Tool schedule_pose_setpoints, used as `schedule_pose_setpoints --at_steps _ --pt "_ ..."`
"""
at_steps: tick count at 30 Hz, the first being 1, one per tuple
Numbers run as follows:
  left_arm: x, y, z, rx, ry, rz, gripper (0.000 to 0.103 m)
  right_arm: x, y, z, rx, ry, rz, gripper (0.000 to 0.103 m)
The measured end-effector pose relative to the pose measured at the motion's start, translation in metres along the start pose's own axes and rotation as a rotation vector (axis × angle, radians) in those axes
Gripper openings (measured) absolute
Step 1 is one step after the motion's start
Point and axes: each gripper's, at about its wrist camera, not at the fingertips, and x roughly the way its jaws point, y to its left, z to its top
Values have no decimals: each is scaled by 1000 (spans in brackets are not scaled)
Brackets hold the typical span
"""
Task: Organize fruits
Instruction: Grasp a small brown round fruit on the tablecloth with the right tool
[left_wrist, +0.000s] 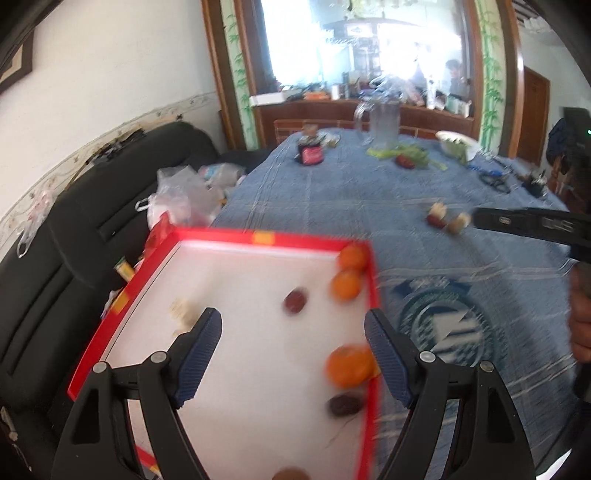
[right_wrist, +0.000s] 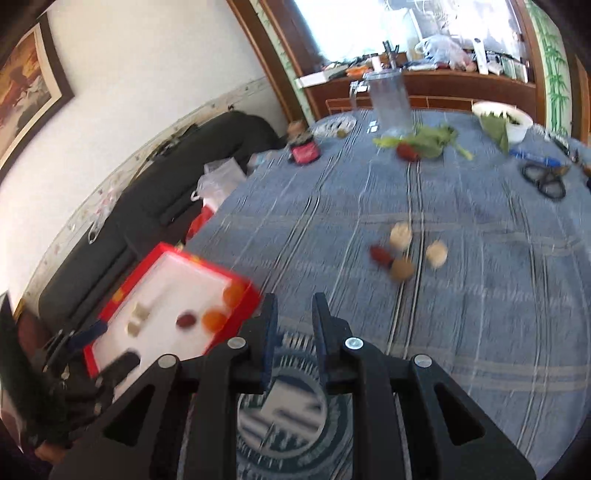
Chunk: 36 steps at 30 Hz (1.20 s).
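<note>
Fruits (left_wrist: 345, 283) lie in the red tray (left_wrist: 258, 236); left hand-held gripper (left_wrist: 293, 352) gapes wide, empty; right hand-held gripper (right_wrist: 294, 325) narrow, empty.

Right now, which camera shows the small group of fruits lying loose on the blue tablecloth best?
The right wrist view: the loose fruits lie near mid-frame, unobstructed, four pieces countable. The left wrist view shows them small and far right, beside the right gripper's finger, with fewer pieces distinguishable.

both wrist views look down table (left_wrist: 369, 206); share red tray (left_wrist: 221, 236)
</note>
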Motion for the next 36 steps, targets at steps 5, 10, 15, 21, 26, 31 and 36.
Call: schedule_pose_setpoints --at_steps 5,10,15,21,26,31,36 --pt "-1 -33 25 52 -72 2 85 4 -25 15 15 -108 3 31" --pt "25 -70 32 85 -44 -21 87 24 -73 6 125 -37 -106 37" --pt "55 -95 44 79 -13 -7 87 19 -108 13 241 -54 -90 38" --pt "82 -108 54 80 37 53 87 17 -135 15 343 -61 -89 38" --pt "81 -115 55 82 29 49 87 18 -131 14 331 -58 -77 38" --pt "83 -117 54 87 36 48 87 19 -129 13 327 -54 -78 38" --pt "82 -115 56 84 30 51 87 21 -128 12 324 -47 -77 38"
